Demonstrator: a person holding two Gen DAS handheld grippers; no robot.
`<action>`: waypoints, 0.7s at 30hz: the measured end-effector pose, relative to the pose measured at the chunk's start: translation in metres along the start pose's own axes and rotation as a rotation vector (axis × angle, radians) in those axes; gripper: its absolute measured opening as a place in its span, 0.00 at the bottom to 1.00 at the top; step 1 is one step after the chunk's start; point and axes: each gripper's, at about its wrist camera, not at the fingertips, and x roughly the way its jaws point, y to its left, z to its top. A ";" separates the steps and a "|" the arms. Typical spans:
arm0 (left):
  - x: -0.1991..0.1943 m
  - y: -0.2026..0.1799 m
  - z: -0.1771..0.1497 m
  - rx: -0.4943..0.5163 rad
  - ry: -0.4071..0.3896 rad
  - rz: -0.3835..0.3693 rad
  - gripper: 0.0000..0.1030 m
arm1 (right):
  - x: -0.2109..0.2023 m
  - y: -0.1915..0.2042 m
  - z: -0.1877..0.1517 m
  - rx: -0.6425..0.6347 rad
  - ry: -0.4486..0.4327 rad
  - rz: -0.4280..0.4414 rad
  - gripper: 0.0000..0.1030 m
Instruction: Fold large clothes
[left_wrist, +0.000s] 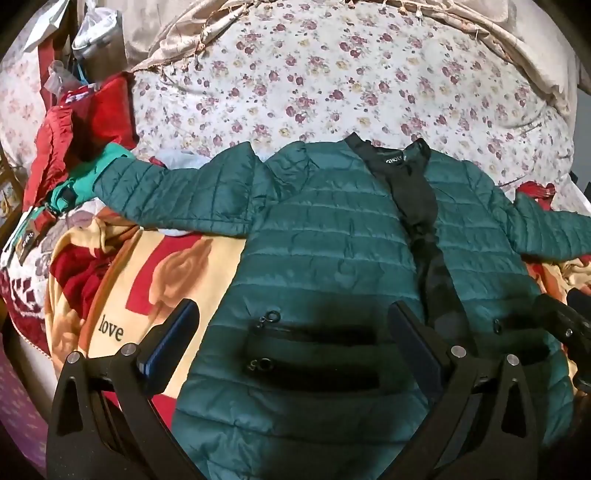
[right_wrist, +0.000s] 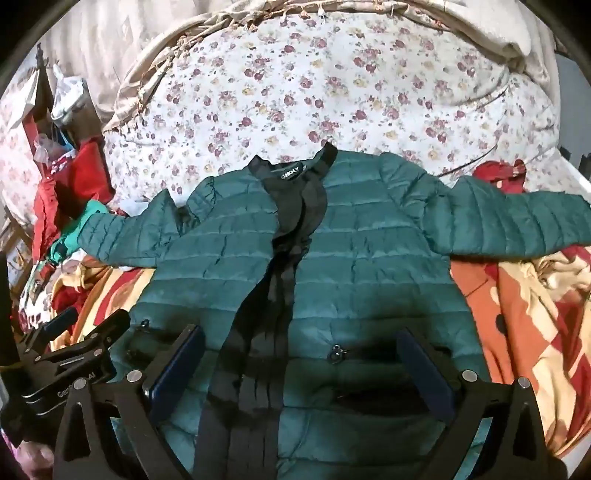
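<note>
Judging the green puffer jacket (left_wrist: 325, 236), spread face-up with sleeves out on the bed (left_wrist: 332, 74), as light, soft and slippery, you should pinch a cuff or hem seam; both grippers' jaws stand released, empty.

Puffy green jacket (left_wrist: 325, 236) of smooth, slightly shiny cloth, stitched in rows. Dark, thin, shiny lining (right_wrist: 291, 221) down the open front. Small metal zipper rings (left_wrist: 271, 317) on the pockets. Soft, matt flowered bedsheet (left_wrist: 332, 85) with wrinkles. Fuzzy red and yellow blanket (left_wrist: 155, 280). Shiny tan cloth (right_wrist: 177, 59) with a fringe at the far edge. Hard black matt plastic on the left gripper (left_wrist: 293, 332) and right gripper (right_wrist: 301, 363), with round silver metal bolts and smooth blue pads (right_wrist: 177, 365).
</note>
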 end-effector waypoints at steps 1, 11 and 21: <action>0.001 -0.001 0.000 0.000 -0.004 0.002 0.99 | 0.000 -0.001 0.000 -0.001 -0.001 -0.001 1.00; 0.010 0.000 -0.004 -0.014 0.009 -0.015 0.99 | 0.001 0.007 -0.007 -0.012 0.007 -0.020 1.00; 0.013 -0.002 -0.006 -0.010 0.006 -0.026 0.99 | 0.011 0.007 0.003 -0.048 0.082 -0.087 1.00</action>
